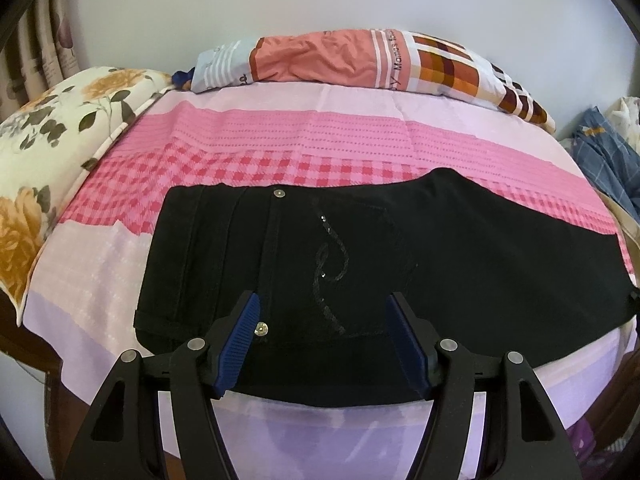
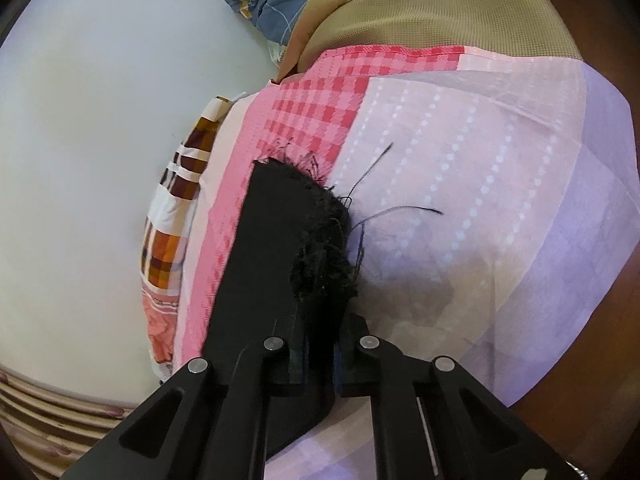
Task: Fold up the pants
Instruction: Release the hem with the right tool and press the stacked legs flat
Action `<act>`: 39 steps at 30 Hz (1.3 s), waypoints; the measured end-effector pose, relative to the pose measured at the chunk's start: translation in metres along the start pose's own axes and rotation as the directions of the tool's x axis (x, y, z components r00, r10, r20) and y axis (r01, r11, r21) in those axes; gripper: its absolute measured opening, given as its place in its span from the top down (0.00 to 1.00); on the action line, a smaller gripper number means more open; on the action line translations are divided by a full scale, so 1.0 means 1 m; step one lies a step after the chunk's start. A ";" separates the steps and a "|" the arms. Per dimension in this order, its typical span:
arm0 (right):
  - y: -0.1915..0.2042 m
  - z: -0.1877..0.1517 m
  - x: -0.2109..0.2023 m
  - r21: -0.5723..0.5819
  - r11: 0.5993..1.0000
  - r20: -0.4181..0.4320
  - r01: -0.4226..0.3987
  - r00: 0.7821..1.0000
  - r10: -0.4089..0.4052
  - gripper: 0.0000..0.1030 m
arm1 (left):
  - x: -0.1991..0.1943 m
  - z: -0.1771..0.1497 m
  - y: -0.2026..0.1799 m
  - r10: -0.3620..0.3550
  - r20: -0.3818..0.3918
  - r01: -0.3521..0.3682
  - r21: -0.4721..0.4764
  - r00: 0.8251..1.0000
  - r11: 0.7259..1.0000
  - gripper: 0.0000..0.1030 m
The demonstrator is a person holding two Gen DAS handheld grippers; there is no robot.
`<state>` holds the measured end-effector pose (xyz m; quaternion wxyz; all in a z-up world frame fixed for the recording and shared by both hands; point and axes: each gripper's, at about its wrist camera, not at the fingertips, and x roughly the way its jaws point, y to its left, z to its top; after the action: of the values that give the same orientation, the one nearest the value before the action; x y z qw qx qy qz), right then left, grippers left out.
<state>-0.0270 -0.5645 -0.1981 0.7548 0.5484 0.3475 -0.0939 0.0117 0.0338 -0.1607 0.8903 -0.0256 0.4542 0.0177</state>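
Right now the left gripper (image 1: 324, 320) hangs wide open, holding nothing, over the waist of the black pants (image 1: 460, 248) — right gripper (image 2: 320, 344) is clamped on their frayed hem (image 2: 324, 256). Pants lie flat across the pink bedsheet (image 1: 280, 136), pillow (image 1: 360, 60) behind.

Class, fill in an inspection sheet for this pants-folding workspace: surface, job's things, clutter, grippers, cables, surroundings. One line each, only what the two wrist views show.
Surface: bed sheet, pink checks and lilac bands, lying mostly smooth.
Job's things: black pants spread flat, waist to the left; frayed hem at the other end.
Clutter: patterned pillow at the far edge; floral pillow at the left; blue checked cloth off the right side.
Grippers: left gripper open over the waistband; right gripper shut on the frayed hem.
Cables: nothing seen.
Surroundings: white wall; curtain at far left.
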 end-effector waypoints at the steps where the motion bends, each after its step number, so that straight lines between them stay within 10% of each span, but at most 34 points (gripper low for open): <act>1: 0.003 -0.001 0.000 0.003 1.000 -0.003 -0.018 1.000 0.018 0.92 | 0.001 0.000 0.001 0.002 -0.006 -0.002 -0.002 1.000 1.000 0.36; 10: 0.075 -0.027 0.025 -0.084 0.985 -0.112 -0.150 0.984 0.140 0.92 | -0.005 0.002 0.020 0.013 -0.013 -0.013 -0.063 1.000 0.998 0.36; 19: 0.157 -0.101 0.092 -0.170 0.947 -0.350 -0.272 0.915 0.200 0.92 | -0.006 -0.002 0.027 0.011 -0.024 -0.013 -0.091 1.000 0.996 0.35; 29: 0.203 -0.213 0.165 -0.260 0.911 -0.598 -0.320 0.794 0.108 0.92 | 0.001 -0.006 0.026 -0.014 -0.054 0.009 -0.094 0.998 0.996 0.35; 39: 0.215 -0.268 0.184 -0.377 0.865 -0.663 -0.332 0.749 -0.001 0.91 | 0.008 -0.009 0.028 -0.037 -0.081 0.028 -0.111 0.996 0.993 0.35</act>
<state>0.1089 -0.1990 -0.1916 0.7044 0.3756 0.5449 0.2564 0.0078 0.0615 -0.1735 0.8682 -0.0825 0.4885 0.0269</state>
